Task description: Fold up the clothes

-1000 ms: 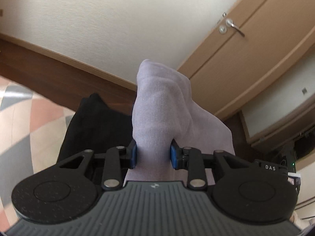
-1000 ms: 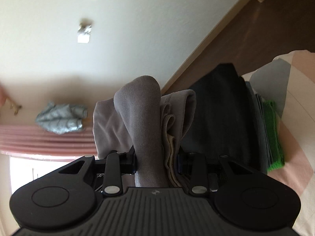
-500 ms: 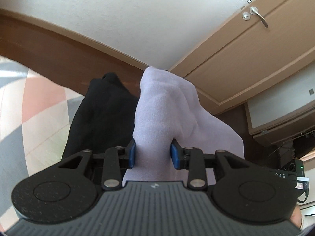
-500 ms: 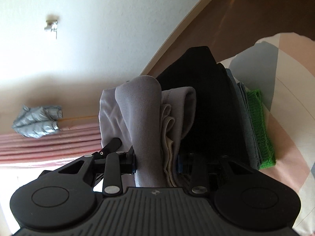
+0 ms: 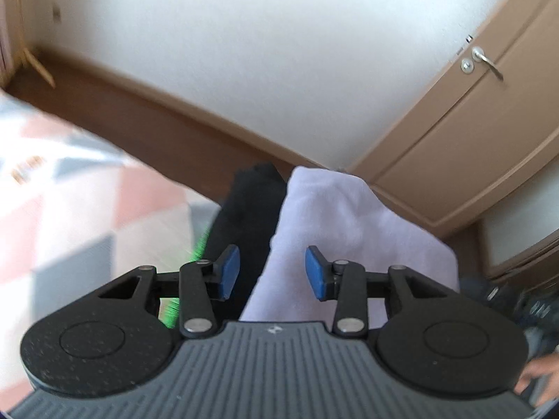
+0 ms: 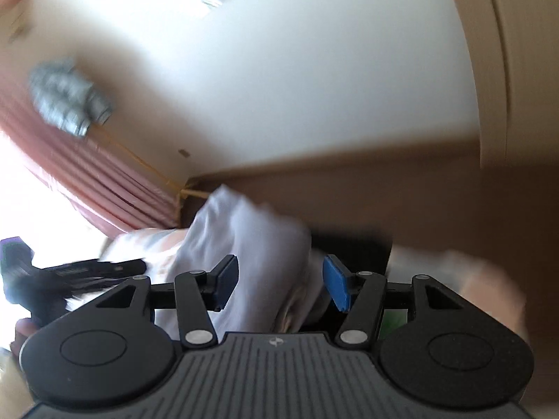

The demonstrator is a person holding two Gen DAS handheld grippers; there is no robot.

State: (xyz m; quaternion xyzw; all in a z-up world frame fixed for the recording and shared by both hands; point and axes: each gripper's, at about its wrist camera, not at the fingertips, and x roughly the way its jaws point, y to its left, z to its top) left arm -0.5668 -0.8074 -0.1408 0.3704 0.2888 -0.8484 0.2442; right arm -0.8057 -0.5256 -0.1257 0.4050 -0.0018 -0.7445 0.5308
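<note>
A folded pale lilac garment point(image 5: 349, 230) lies on a stack of folded clothes, beside a black garment point(image 5: 249, 216). My left gripper point(image 5: 272, 272) is open, its blue pads point(image 5: 229, 269) spread apart just behind the lilac cloth. In the blurred right wrist view the same lilac garment point(image 6: 251, 244) sits ahead with the black garment point(image 6: 349, 241) beyond it. My right gripper point(image 6: 279, 282) is open too, its pads point(image 6: 337, 284) wide either side of the cloth without pinching it.
A green folded item point(image 5: 197, 249) shows under the black one. The stack rests on a pink, grey and white patterned cover point(image 5: 87, 202). Brown floor, a white wall and a wooden door point(image 5: 482, 122) lie beyond. A pink curtain point(image 6: 104, 181) hangs at the left.
Both grippers were shut on the lilac garment; now both have opened and let it go onto the stack. Both cameras have swung, the right view blurring.
</note>
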